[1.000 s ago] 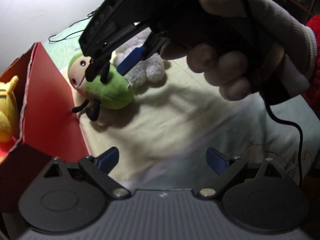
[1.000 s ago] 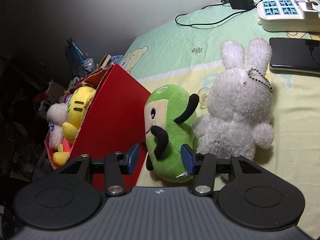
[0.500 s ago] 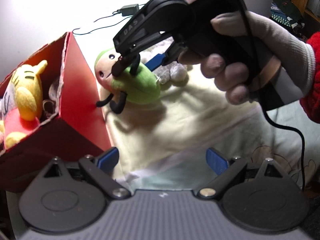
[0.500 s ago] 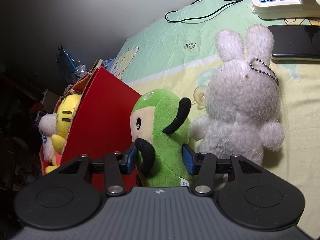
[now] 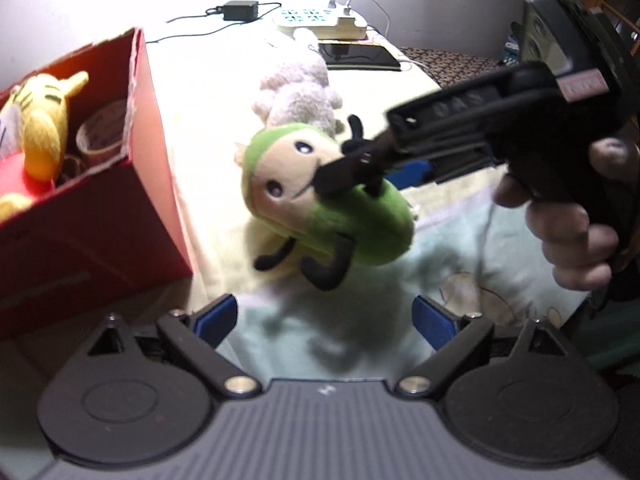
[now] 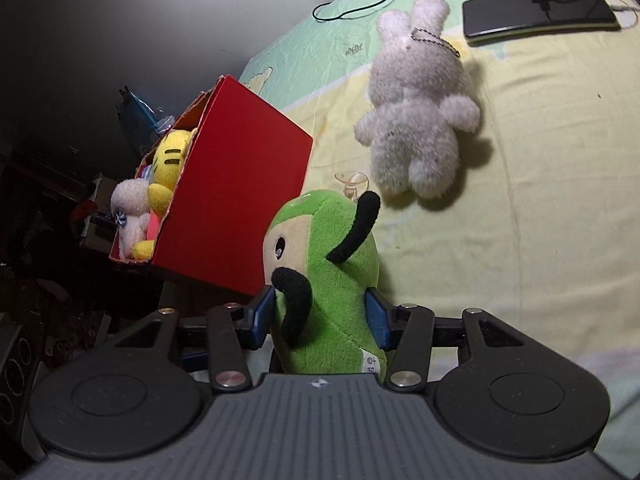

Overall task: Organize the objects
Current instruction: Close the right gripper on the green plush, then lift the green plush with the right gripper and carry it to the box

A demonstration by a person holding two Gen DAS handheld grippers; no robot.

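Note:
My right gripper (image 6: 320, 314) is shut on the green plush toy (image 6: 334, 276) and holds it lifted above the bed; it also shows in the left wrist view (image 5: 352, 216), gripped by the right gripper (image 5: 376, 172). My left gripper (image 5: 324, 320) is open and empty, low in front of the toy. The red box (image 5: 120, 184) stands to the left, with a yellow tiger plush (image 5: 40, 124) inside; in the right wrist view the box (image 6: 240, 184) is just left of the held toy. A white rabbit plush (image 6: 420, 108) lies on the bed beyond.
A power strip (image 5: 320, 24), a black adapter (image 5: 240, 10) with its cable and a dark phone (image 5: 360, 56) lie at the far end of the bed. A clear suction cup (image 6: 351, 180) lies near the rabbit. Dark clutter is left of the box.
My right gripper has lifted the green plush off the bed, away from the rabbit. The left gripper has pulled back and turned, so the box's inside now shows.

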